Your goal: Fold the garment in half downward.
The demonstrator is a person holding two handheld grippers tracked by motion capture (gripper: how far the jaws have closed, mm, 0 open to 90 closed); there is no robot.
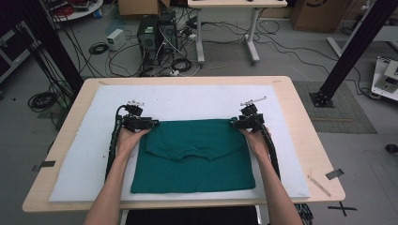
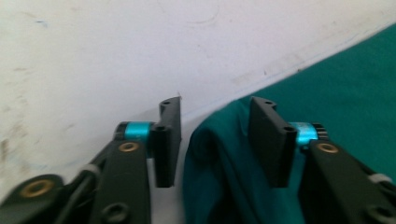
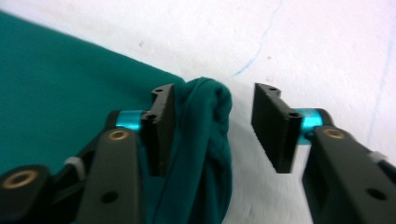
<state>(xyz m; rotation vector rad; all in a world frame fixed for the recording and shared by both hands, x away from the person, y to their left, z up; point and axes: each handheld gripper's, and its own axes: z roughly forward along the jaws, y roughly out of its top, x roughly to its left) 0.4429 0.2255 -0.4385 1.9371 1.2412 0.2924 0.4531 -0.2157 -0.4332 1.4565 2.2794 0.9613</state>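
While the folded green garment point(image 1: 192, 157) is lying on the white mat point(image 1: 84, 154) covering the bench point(image 1: 300, 122), the left gripper point(image 1: 149, 123) and right gripper point(image 1: 236, 123) are sitting at its far corners, fingers standing apart with bunched cloth lying loosely between them.

Two black hand-held tongs on bare, sleeveless forearms

The left black two-jaw tongs point(image 1: 151, 123) and right black two-jaw tongs point(image 1: 233, 123) each trail a thick black ribbed cable along the forearm. Up close, each has flat rectangular black jaw plates with small screw holes, turquoise metal collars behind them, brass-coloured pivot rivets on the black linkage arms, and small white bands.
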